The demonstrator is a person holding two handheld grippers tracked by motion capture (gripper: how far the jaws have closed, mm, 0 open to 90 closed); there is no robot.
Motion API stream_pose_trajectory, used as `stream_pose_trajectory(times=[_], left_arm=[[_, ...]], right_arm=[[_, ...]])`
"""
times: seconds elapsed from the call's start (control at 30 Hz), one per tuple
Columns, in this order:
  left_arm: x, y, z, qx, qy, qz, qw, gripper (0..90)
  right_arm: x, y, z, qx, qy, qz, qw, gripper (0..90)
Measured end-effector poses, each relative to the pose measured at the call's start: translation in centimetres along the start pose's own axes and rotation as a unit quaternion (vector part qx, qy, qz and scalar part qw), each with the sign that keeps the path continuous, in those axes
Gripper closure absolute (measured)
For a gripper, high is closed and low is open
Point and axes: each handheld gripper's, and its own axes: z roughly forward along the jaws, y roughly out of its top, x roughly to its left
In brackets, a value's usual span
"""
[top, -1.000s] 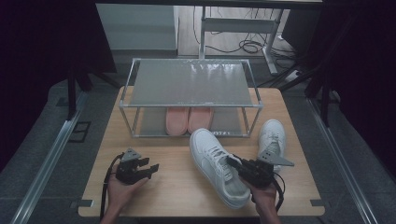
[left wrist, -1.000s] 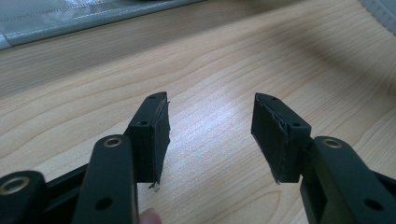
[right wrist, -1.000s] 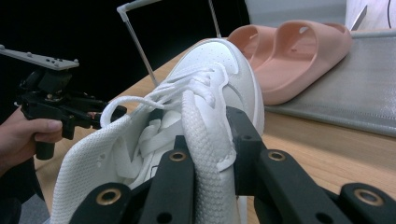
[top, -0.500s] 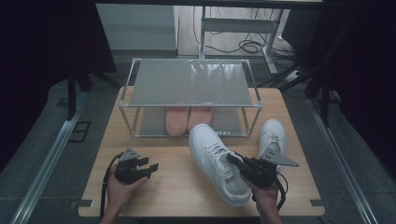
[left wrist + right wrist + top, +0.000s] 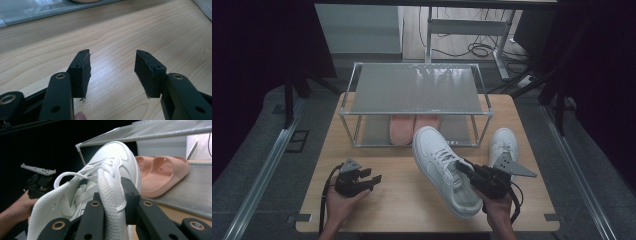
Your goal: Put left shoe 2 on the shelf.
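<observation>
My right gripper (image 5: 466, 171) (image 5: 112, 193) is shut on the mesh collar of a white sneaker (image 5: 441, 165) (image 5: 117, 152) and holds it tilted above the wooden table (image 5: 402, 200), toe toward the rack. A second white sneaker (image 5: 503, 144) stands on the table just to the right of it. On the front left, my left gripper (image 5: 373, 179) (image 5: 112, 67) rests low over the bare wood, jaws open with nothing between them. In the right gripper view the left gripper (image 5: 37, 185) also appears beyond the shoe, in a hand.
A metal rack (image 5: 417, 90) (image 5: 150, 131) with a grey top shelf stands at the back of the table. A pair of pink slippers (image 5: 412, 127) (image 5: 162, 173) lies on its lower shelf. Cables run on the floor behind.
My right gripper has risen a little with the white sneaker in it. The left gripper has kept still.
</observation>
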Motion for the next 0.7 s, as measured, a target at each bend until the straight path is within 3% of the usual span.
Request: stream_pose_trajectory(times=[0.7], left_arm=[[0.0, 0.0, -0.1, -0.004, 0.001, 0.001, 1.0000, 46.3]], right_arm=[[0.7, 4.4, 0.9, -0.035, 0.012, -0.015, 0.9992, 81.6]])
